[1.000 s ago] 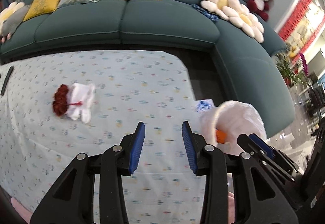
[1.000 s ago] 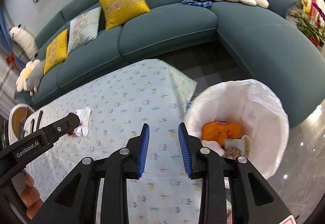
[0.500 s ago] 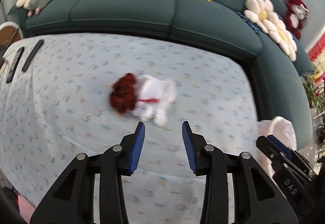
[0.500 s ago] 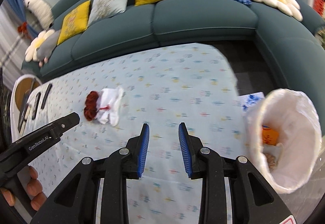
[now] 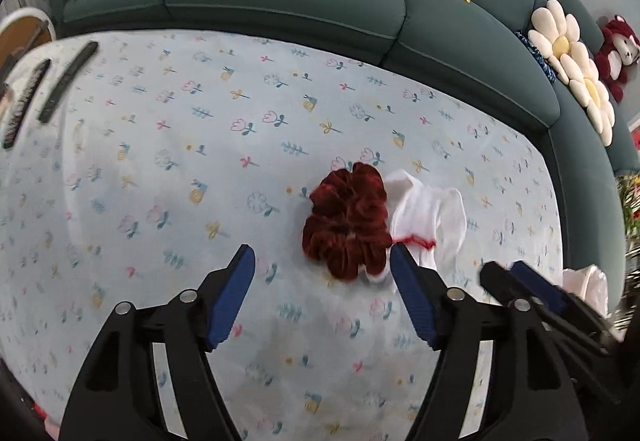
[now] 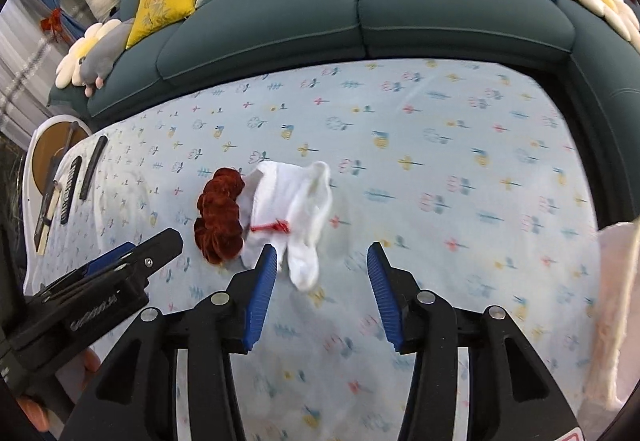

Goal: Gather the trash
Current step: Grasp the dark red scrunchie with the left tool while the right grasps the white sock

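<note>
A dark red scrunchie (image 5: pixel 347 219) (image 6: pixel 220 215) and a pair of white socks (image 5: pixel 430 219) (image 6: pixel 294 201) tied with red thread lie together on the floral tablecloth (image 5: pixel 200 145) (image 6: pixel 440 161). My left gripper (image 5: pixel 322 261) hovers just short of the scrunchie, its jaws opening, nothing between them. My right gripper (image 6: pixel 322 259) hangs near the sock's toe end, jaws opening too and empty; the toe lies by its left finger. The white-lined trash bin (image 6: pixel 616 305) (image 5: pixel 588 281) shows only at the right edge. Each gripper appears in the other's view: the right one (image 5: pixel 532 281), the left one (image 6: pixel 120 265).
A teal curved sofa (image 5: pixel 280 1) (image 6: pixel 440 13) with yellow and pale cushions wraps the table's far side. Remote controls (image 5: pixel 64 81) (image 6: pixel 80 169) lie at the table's left end, next to a round side table (image 6: pixel 52 145). Flower cushions and a red plush toy (image 5: pixel 616 53) sit at the right.
Both grippers swept left from the bin toward the scrunchie and socks and came lower. Their jaws stand wider than before. The bin slid to the right edge of both views.
</note>
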### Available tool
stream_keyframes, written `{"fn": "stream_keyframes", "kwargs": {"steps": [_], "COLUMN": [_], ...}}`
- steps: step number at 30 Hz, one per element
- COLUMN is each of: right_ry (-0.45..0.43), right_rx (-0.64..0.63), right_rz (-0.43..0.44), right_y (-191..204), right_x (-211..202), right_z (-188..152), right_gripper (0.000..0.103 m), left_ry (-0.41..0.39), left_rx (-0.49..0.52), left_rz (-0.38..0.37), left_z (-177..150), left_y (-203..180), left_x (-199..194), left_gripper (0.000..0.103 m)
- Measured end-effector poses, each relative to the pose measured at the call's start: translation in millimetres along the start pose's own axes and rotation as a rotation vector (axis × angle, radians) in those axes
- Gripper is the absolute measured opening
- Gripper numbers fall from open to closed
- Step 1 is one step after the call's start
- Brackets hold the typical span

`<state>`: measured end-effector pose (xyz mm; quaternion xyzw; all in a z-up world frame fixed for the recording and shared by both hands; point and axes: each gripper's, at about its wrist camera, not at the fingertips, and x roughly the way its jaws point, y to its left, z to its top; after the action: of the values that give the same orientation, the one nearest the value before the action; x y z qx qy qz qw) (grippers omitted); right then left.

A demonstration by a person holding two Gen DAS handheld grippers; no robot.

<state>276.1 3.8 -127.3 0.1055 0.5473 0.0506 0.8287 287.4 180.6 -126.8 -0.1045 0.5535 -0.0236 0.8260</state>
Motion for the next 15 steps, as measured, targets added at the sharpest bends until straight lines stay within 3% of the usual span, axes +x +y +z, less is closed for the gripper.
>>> {"fn": "stream_keyframes", "kwargs": {"steps": [4, 8, 11, 13, 15], "right_ry": [0.028, 0.05, 0.064, 0.082, 0.103], "right_rx": [0.019, 0.025, 0.008, 0.003, -0.003], "right_rz": [0.009, 0.009, 0.004, 0.006, 0.017], "right_y": [5, 6, 10, 11, 12], "right_x": [27, 46, 58, 66, 74], "right_z": [12, 17, 19, 18, 15], "right_gripper": [0.046, 0.047, 0.047, 0.043, 0.029], "left_ry": [0.035, 0.059, 0.082, 0.1, 0.112], "left_rx": [-0.047, -0.047, -0.052, -0.054, -0.049], "left_rz": [-0.052, -0.054, -0.062, -0.071, -0.082], "left_z": [14, 19, 19, 17, 15], "left_y": [5, 3, 4, 4, 3], "left_x": [19, 36, 47, 53, 57], "left_gripper": [0.066, 0.066, 0.06, 0.056, 0.043]}}
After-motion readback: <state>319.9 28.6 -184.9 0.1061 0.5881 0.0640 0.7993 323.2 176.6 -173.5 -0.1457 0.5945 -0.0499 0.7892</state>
